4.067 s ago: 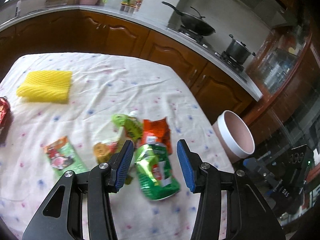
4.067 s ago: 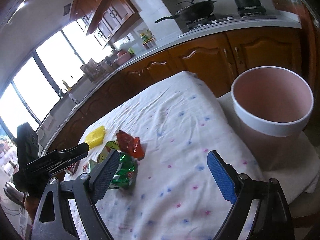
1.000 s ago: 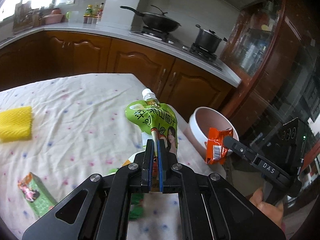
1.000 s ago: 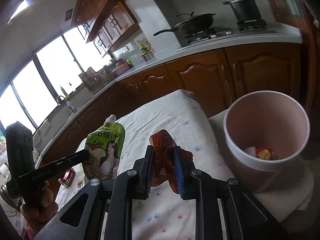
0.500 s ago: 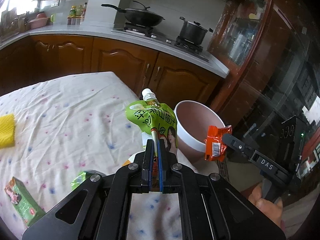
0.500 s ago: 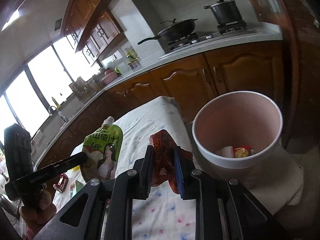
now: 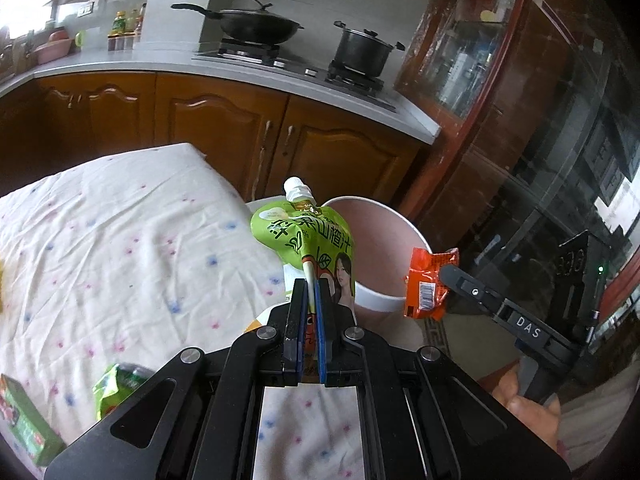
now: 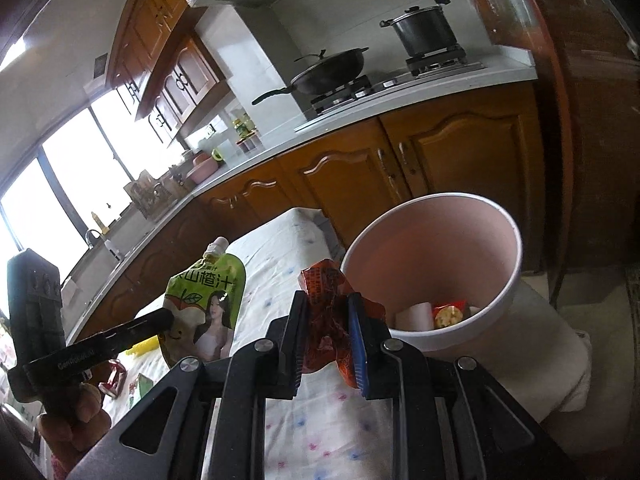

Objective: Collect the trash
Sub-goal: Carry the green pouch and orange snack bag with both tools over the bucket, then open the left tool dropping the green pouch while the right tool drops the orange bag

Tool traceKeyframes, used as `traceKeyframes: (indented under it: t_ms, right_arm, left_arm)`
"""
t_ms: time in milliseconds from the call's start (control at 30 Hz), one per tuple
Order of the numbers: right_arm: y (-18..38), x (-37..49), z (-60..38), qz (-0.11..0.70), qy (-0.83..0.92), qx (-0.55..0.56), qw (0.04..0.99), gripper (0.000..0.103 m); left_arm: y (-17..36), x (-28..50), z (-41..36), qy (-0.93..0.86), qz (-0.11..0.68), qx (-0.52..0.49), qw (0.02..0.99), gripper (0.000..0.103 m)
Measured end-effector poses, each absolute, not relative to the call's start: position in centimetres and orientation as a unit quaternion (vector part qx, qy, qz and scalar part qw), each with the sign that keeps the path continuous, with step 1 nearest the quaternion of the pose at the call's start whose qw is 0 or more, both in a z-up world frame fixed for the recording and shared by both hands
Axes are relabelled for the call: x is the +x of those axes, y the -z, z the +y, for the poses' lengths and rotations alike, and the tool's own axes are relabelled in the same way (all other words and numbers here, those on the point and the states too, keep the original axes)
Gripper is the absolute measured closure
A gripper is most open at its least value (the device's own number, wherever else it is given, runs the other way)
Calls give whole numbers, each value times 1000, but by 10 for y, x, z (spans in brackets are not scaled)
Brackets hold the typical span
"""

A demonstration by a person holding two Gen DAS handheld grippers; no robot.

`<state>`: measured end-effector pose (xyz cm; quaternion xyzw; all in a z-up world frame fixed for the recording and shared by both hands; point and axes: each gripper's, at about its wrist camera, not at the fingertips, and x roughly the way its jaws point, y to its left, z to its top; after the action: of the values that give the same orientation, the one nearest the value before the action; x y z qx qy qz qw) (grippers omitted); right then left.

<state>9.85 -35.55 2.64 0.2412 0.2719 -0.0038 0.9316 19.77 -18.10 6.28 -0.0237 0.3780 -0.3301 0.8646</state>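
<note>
From the left wrist view, my left tool (image 7: 307, 300) is clamped flat on the lower edge of a green juice pouch (image 7: 310, 240). The pouch stands up from the jaws with its white spout on top, sagging a little to one side, in front of the pink bin (image 7: 380, 300) and close to its near rim. I judge it nearly empty: light, soft, slick film. The stiff bottom seam where I have it is the best hold, since the belly would only fold and slide. To the right, my right tool (image 7: 444, 276) carries a red wrapper (image 7: 424, 284) beside the bin's rim. On the bench (image 7: 120, 240) more litter remains: a crumpled green packet (image 7: 116, 388) and a green box (image 7: 24, 432) at the lower left.

From the right wrist view, the right tool (image 8: 328, 320) stands narrow, pinching the red wrapper (image 8: 324, 312) through its crumpled middle, loose ends poking out above and below. It seems almost weightless, crinkly and limp, so a mid-body pinch is all it needs, though foil like this may cling to the pads on release. The bin (image 8: 492, 320) sits just ahead and right, open, with some scraps (image 8: 446, 314) already at its bottom. On the left, the pouch (image 8: 204, 312) hangs from the left tool (image 8: 168, 316) over the bench.
</note>
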Motion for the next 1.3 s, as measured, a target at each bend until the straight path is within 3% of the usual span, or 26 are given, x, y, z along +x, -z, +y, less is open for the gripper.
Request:
traceKeyframes:
  t_ms: [533, 1300]
  right_arm:
    - [-28, 105, -406, 262, 56, 244, 932, 83]
    - [4, 152, -440, 325, 81, 237, 912, 83]
  left_arm:
    - [-61, 219, -265, 368, 391, 3, 844, 100]
    - [-11, 278, -347, 358, 483, 34, 798, 100]
